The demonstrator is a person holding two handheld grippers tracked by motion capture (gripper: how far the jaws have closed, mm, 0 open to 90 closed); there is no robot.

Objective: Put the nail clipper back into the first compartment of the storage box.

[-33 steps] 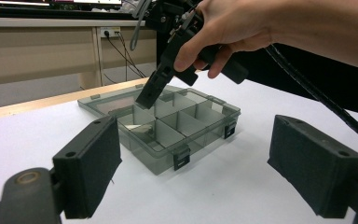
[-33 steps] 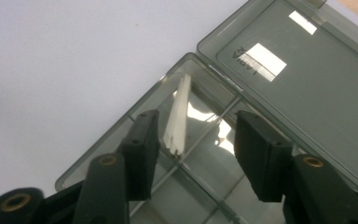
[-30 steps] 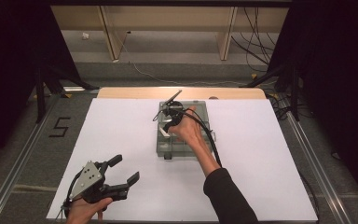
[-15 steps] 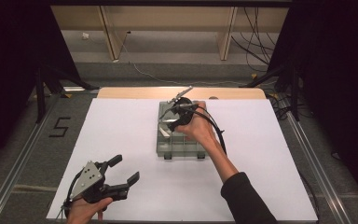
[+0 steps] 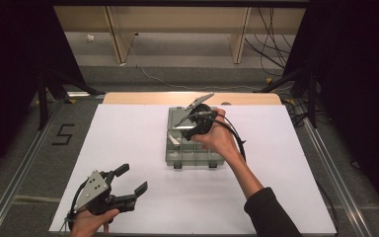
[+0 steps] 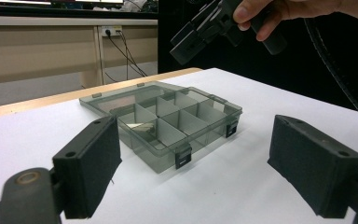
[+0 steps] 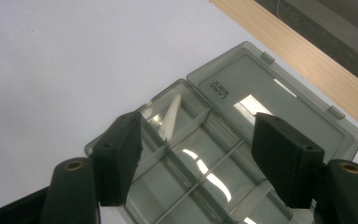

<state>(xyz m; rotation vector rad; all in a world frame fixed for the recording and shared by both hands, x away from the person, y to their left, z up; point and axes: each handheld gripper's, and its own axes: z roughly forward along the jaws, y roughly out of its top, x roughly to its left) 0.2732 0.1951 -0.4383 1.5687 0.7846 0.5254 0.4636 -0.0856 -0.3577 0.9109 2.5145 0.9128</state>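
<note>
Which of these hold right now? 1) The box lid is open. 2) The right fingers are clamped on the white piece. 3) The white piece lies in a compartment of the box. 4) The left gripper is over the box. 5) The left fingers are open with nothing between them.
1) True: the box has its lid folded back flat.
2) False: the right gripper hovers above the box, its fingers just opening and empty.
3) True: the white piece leans in a compartment next to the lid.
4) False: the left gripper sits near the table's front left corner, away from the box.
5) True.
</note>
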